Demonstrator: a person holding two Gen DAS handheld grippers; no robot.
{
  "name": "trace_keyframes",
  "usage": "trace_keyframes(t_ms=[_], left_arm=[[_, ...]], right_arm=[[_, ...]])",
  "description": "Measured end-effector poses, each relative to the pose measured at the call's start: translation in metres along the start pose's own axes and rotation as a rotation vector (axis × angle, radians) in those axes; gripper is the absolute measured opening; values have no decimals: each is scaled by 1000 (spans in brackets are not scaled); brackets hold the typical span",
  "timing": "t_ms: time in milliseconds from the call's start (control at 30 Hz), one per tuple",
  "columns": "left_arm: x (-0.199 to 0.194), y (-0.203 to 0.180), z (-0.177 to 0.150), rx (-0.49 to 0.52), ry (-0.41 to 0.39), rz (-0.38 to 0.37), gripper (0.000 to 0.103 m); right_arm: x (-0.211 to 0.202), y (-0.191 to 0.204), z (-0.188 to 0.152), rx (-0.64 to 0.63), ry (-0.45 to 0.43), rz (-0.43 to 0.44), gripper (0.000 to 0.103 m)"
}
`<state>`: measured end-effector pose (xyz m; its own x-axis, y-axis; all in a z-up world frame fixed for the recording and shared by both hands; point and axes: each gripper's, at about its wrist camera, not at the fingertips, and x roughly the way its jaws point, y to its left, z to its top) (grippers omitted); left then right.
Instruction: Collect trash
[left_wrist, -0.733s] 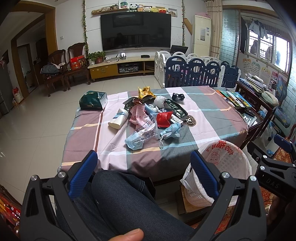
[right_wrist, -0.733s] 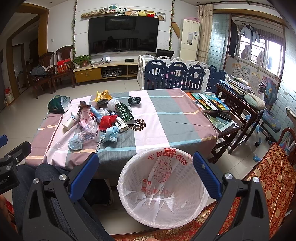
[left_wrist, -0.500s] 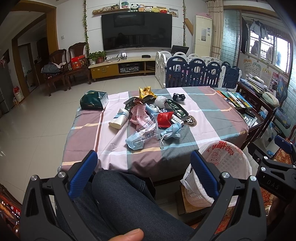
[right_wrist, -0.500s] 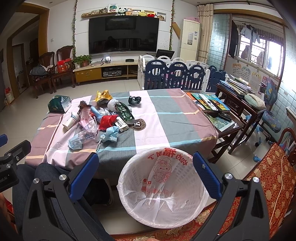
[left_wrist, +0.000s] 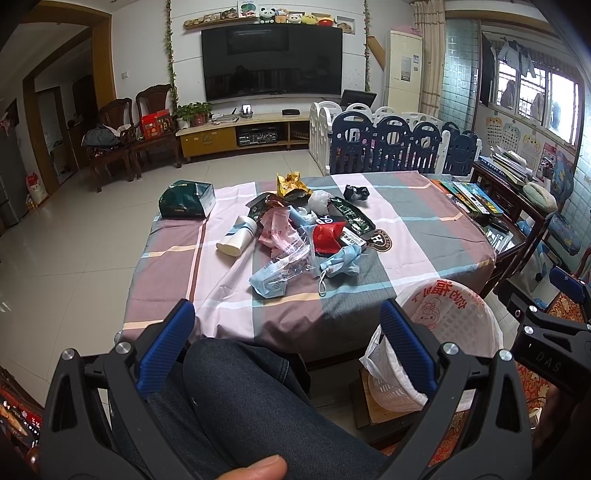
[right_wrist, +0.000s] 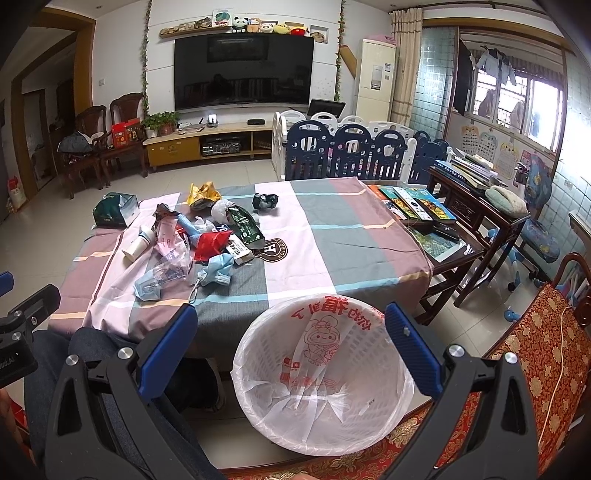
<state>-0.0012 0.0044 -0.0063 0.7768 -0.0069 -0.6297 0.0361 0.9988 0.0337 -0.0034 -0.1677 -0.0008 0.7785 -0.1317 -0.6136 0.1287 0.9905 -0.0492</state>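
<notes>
A heap of trash (left_wrist: 299, 236) lies on the checked tablecloth (left_wrist: 413, 236): a white bottle (left_wrist: 238, 238), pink wrappers, a red bag (left_wrist: 328, 236), blue face masks (left_wrist: 341, 262), a gold wrapper (left_wrist: 291, 184). The heap also shows in the right wrist view (right_wrist: 199, 240). A white basket lined with a plastic bag (right_wrist: 325, 373) stands on the floor at the table's near edge. My left gripper (left_wrist: 286, 325) is open and empty above my knee, short of the table. My right gripper (right_wrist: 286, 328) is open and empty above the basket.
A green tissue box (left_wrist: 186, 199) sits at the table's far left corner. A dark side table with books (right_wrist: 424, 210) stands to the right. A red patterned chair (right_wrist: 539, 350) is at the near right. A playpen fence (left_wrist: 399, 147) stands behind the table.
</notes>
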Motion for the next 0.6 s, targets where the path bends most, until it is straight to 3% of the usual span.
trace_keyframes(t_ms=[333,533,600], left_arm=[[9,3,-1,-15,26,-11,100],[39,53,2,-129,38,66,100],[53,77,-2,-183,77,102,100]], right_arm=[[4,-2,3,1,5,-5,100],[47,8,13,-8,76,51,99],[76,19,12,-21,129,93,92]])
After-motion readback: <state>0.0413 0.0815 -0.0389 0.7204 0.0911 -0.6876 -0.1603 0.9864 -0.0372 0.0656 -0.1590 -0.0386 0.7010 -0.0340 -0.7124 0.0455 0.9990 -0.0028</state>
